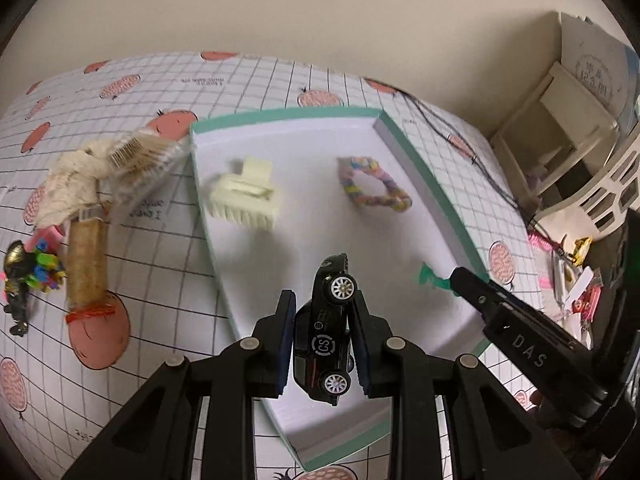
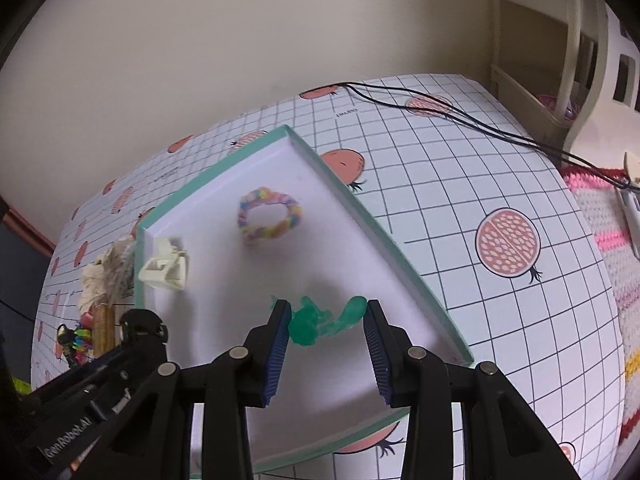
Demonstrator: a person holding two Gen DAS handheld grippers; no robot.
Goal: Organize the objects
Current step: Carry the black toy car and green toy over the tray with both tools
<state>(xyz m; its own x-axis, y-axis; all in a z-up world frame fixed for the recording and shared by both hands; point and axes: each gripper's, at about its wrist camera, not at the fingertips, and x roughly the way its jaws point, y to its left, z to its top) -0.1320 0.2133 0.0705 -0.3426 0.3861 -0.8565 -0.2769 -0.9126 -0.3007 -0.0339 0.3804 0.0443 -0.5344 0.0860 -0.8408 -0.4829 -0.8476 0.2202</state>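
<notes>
My left gripper [image 1: 322, 344] clamps a black toy car [image 1: 326, 332] above the tray [image 1: 424, 168]; my right gripper [image 2: 326, 332] stands wide around a green toy [image 2: 320, 320].

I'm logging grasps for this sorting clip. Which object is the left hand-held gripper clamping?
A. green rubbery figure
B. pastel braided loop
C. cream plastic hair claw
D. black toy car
D: the left hand-held gripper has its pads shut on the black toy car above the teal-rimmed white tray.
</notes>
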